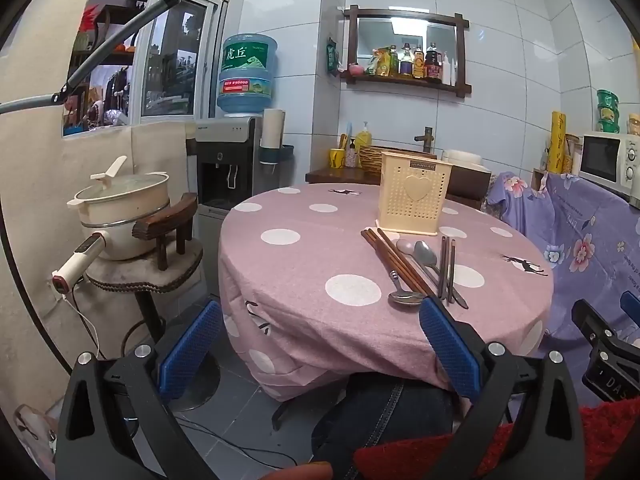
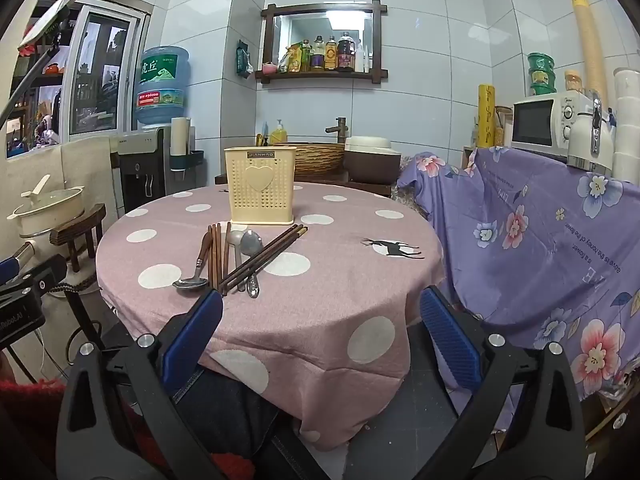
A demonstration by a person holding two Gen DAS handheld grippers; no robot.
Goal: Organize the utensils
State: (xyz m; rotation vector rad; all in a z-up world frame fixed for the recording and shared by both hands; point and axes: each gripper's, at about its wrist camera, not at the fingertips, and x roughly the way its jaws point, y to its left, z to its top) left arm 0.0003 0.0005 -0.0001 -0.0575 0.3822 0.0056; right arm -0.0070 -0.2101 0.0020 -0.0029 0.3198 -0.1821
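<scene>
Your utensils lie in a loose pile on the round table [image 2: 320,320], just in front of the cream holder [image 2: 260,184], which stands upright toward the far side. In the pile you have brown chopsticks [image 2: 218,256], a darker pair [image 2: 264,258] lying slantwise across the others, a wood-handled spoon [image 2: 196,276] at the near left with its bowl toward you, and two metal spoons [image 2: 250,246] with their bowls toward the holder. Several pieces overlap; nothing sits in the holder that you can see.

Your right gripper [image 2: 320,312] hangs at the near table edge with its jaws spread wide and nothing between them, its left pad [image 2: 196,336] close to the spoon bowl. Your left gripper [image 1: 320,320] is likewise wide and bare, held off the table's near-left edge. A pot [image 1: 124,204] sits on a stand to the left, well apart.
</scene>
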